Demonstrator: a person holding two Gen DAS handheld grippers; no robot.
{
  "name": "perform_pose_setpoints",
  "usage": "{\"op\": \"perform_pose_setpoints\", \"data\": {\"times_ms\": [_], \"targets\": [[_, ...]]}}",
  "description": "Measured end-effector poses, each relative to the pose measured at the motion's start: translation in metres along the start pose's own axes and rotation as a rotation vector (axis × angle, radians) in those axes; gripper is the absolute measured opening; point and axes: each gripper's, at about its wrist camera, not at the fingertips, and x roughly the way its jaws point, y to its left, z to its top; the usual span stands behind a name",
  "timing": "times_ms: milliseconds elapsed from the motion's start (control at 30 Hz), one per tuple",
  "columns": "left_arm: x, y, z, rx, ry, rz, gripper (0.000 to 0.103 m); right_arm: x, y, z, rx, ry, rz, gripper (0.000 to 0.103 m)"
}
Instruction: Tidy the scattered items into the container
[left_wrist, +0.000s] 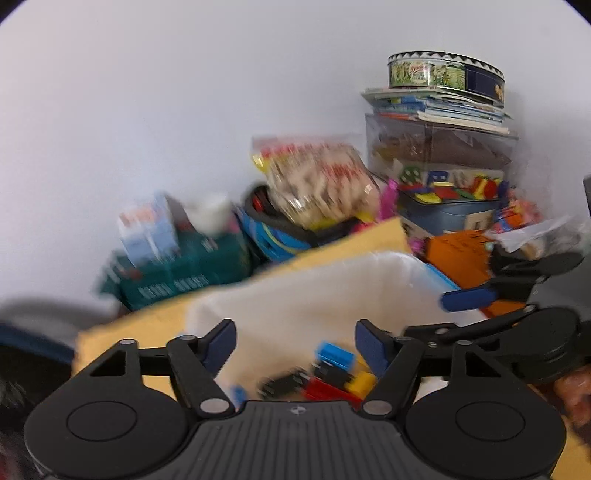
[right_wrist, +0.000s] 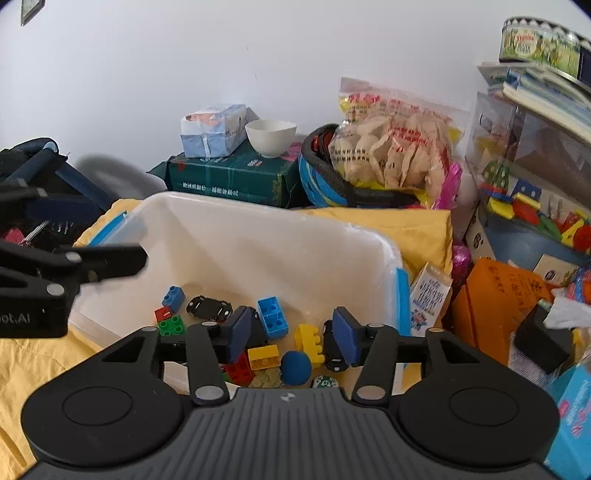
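Observation:
A white plastic container (right_wrist: 258, 214) with blue clips sits on a yellow cloth (right_wrist: 406, 229). Inside lie toy blocks: a blue block (right_wrist: 272, 317), a yellow one (right_wrist: 309, 341), a green one (right_wrist: 171, 326), a black toy car base (right_wrist: 208, 307) and a blue ball (right_wrist: 295, 367). My right gripper (right_wrist: 292, 334) hangs over the near side of the container, open, nothing between its pads. The left wrist view is blurred; my left gripper (left_wrist: 297, 345) stands wide open above the container (left_wrist: 314, 291) and its blocks (left_wrist: 334, 373). One finger of the left gripper (right_wrist: 110, 260) reaches in from the left.
Behind the container stand a green box (right_wrist: 229, 181) with a tissue pack (right_wrist: 212, 129) and a white bowl (right_wrist: 270, 136), a helmet (right_wrist: 325, 184) holding a snack bag (right_wrist: 395, 147). To the right are a milk carton (right_wrist: 430, 295), an orange box (right_wrist: 495, 295) and stacked toy boxes (right_wrist: 524, 206).

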Motion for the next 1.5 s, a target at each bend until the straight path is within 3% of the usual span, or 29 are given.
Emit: {"op": "perform_pose_setpoints", "data": {"times_ms": [133, 267, 400, 533, 633, 867, 1233, 1500], "targets": [[-0.008, -0.016, 0.009, 0.122, -0.007, 0.105, 0.080, -0.002, 0.000, 0.000, -0.036, 0.023, -0.025, 0.061], [-0.026, -0.016, 0.017, 0.074, -0.054, 0.141, 0.080, -0.011, -0.005, -0.004, -0.017, 0.017, -0.020, 0.062], [-0.038, -0.027, 0.022, 0.070, -0.087, 0.282, 0.088, -0.020, -0.005, -0.004, -0.025, -0.002, -0.014, 0.065], [-0.031, -0.033, 0.024, 0.083, 0.008, 0.190, 0.088, -0.024, -0.005, -0.003, -0.024, 0.002, -0.006, 0.066], [-0.026, -0.032, 0.024, 0.056, 0.049, 0.180, 0.088, -0.021, -0.006, -0.004, -0.025, 0.036, 0.004, 0.071], [-0.005, -0.022, 0.023, -0.017, 0.165, 0.153, 0.088, -0.019, -0.007, -0.007, -0.009, 0.064, 0.018, 0.072], [0.008, -0.018, 0.022, -0.055, 0.210, 0.082, 0.088, -0.016, -0.010, -0.012, 0.014, 0.074, 0.021, 0.074], [0.010, -0.020, 0.021, -0.047, 0.214, 0.104, 0.088, -0.014, -0.010, -0.015, 0.025, 0.082, 0.020, 0.074]]}}
